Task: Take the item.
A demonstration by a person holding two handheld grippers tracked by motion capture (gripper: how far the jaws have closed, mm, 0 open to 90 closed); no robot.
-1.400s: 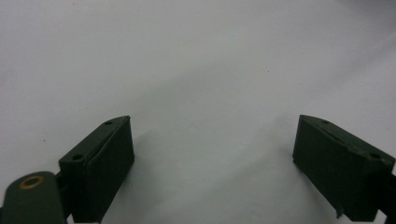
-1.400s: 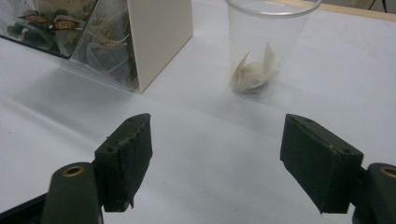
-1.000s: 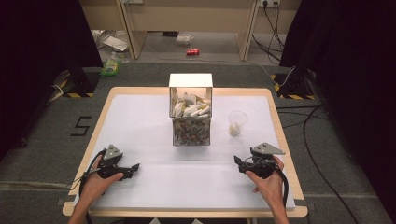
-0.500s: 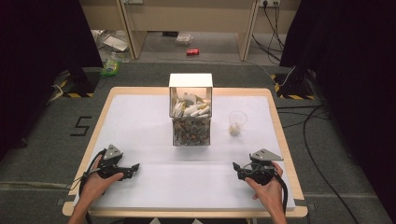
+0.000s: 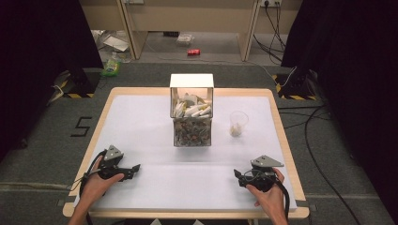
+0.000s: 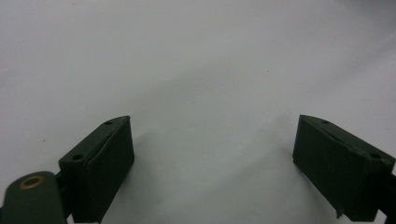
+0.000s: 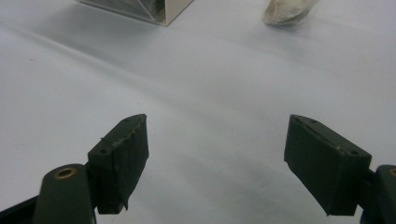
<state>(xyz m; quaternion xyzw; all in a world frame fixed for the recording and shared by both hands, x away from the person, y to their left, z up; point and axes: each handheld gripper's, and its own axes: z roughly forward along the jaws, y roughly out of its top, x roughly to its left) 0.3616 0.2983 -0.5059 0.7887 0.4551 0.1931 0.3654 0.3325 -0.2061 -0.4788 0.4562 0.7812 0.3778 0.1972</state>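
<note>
- The table [image 5: 141, 122], wooden-rimmed under a white sheet, takes up the middle of the high view, with dark carpet around it
- A clear box [image 5: 191, 110] stands upright at the middle of the table toward its far edge; pale flat pieces are heaped in its upper part and a darker mix of small bits shows through its lower walls
- The near corner of the box [image 7: 154, 9] sits at the top of the right gripper view, well ahead of that gripper's jaws
- The left gripper [image 5: 136, 167] rests low on the sheet near the front left corner, held in the person's left hand [image 5: 96, 185], its tip aimed toward the table's middle
- Its jaws stand wide apart with bare white sheet between them, gripping nothing [image 6: 212, 154]
- The right gripper [image 5: 236, 174] lies near the front right corner in the right hand [image 5: 270, 199], well apart from the box
- Its jaws are likewise spread wide over bare sheet and empty [image 7: 217, 149]
- A small clear cup [image 5: 238, 123] stands just right of the box, apart from it, with some pale stuff in its bottom
- The cup's base [image 7: 287, 11] shows at the upper edge of the right gripper view
</note>
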